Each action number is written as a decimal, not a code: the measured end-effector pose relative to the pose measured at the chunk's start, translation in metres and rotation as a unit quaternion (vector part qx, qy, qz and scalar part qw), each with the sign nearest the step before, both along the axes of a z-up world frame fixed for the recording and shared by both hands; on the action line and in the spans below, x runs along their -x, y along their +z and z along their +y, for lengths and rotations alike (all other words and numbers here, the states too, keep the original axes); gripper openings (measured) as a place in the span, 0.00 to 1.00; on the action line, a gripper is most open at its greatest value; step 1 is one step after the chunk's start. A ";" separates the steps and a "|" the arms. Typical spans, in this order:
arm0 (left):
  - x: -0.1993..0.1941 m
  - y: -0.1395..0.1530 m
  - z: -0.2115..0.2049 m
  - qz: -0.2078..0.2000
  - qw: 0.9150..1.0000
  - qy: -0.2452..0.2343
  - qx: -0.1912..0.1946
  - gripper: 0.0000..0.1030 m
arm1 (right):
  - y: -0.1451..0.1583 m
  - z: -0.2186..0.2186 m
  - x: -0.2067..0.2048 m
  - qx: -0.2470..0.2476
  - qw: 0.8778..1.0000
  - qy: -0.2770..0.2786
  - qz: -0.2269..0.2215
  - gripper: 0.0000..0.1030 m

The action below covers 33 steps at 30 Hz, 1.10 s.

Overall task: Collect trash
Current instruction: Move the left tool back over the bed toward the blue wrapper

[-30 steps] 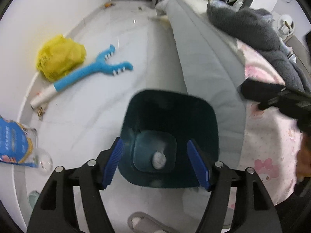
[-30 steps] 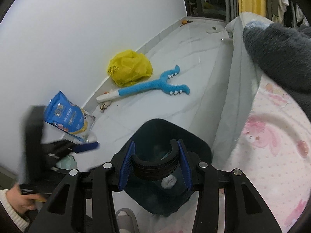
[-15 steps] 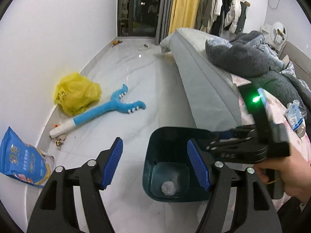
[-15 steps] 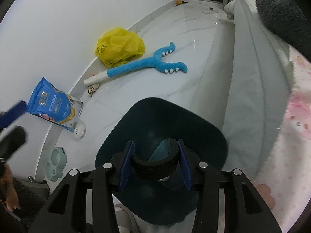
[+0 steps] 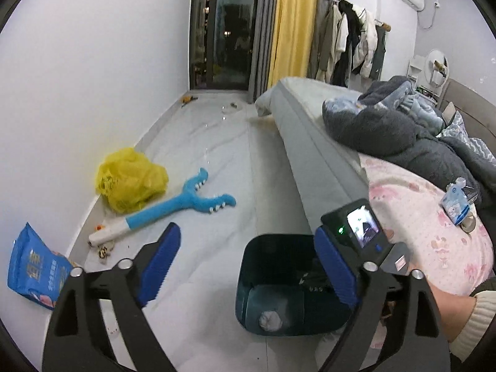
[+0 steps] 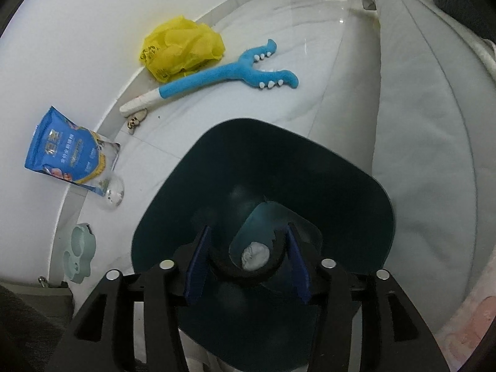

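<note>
Right wrist view: black rubber arc (image 6: pixel 245 274) bridging the blue pads of the right hand-held gripper (image 6: pixel 247 228), one end against each pad. Gripped at a middling spread, jaws having just been opening. Hangs directly over the mouth of the dark teal bin (image 6: pixel 279 161). Down on the bin's bottom, a crumpled white wad (image 6: pixel 254 255), seen through the curve of the arc. Bin standing on the pale marble floor (image 6: pixel 310 31), just beside the grey side of the bed (image 6: pixel 418 124).

Further out, along the wall: a blue pouch (image 6: pixel 73 152) leaning at the skirting, a pale green dish (image 6: pixel 79 254) nearer the camera, a long blue plush toy (image 6: pixel 229 77) lying flat with its forked end toward the bed, and a yellow plastic bag (image 6: pixel 181 48) beside the toy's shaft.

Left wrist view: left hand-held gripper (image 5: pixel 245 232) spread wide, nothing between the pads – jaws likewise having just been opening. Aimed down at the floor by the bin's left rim. At the bin's right rim, the other tool's back with a small lit screen, held by a hand (image 5: pixel 446 313) in a cream cuff. On the bed, a dark grey fleece blanket (image 5: pixel 403 133) over a pink patterned sheet (image 5: pixel 427 217).
</note>
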<state>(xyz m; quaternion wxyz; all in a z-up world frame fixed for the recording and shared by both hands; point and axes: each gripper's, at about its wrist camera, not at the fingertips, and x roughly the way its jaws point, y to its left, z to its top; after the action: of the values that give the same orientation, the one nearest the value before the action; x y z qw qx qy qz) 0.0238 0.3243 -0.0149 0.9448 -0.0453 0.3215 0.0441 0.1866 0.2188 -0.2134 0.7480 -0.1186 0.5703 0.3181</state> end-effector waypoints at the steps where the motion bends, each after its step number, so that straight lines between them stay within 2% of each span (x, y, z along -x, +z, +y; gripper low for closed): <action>1: 0.001 0.002 0.000 -0.003 1.000 -0.001 0.001 0.90 | 0.000 0.000 0.000 0.001 1.000 -0.001 -0.001 0.60; 10: 0.002 0.017 -0.003 -0.028 1.000 -0.002 0.010 0.92 | 0.020 -0.013 0.000 -0.014 1.000 -0.009 -0.014 0.67; 19: 0.002 0.031 -0.017 -0.037 0.999 -0.016 0.012 0.92 | 0.071 -0.034 0.005 -0.059 0.997 -0.008 -0.057 0.76; 25: -0.008 0.033 -0.033 -0.020 1.000 -0.018 0.013 0.93 | 0.114 -0.060 0.011 -0.075 0.992 -0.004 -0.104 0.78; 33: -0.020 0.036 -0.063 -0.019 0.999 -0.041 0.020 0.94 | 0.157 -0.105 0.018 -0.084 0.985 -0.011 -0.151 0.79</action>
<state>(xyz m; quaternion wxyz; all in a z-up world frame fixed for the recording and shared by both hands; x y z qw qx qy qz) 0.0439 0.2612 0.0208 0.9505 -0.0516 0.3063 -0.0023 0.1685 0.1140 -0.0566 0.8363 -0.0955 0.4231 0.3353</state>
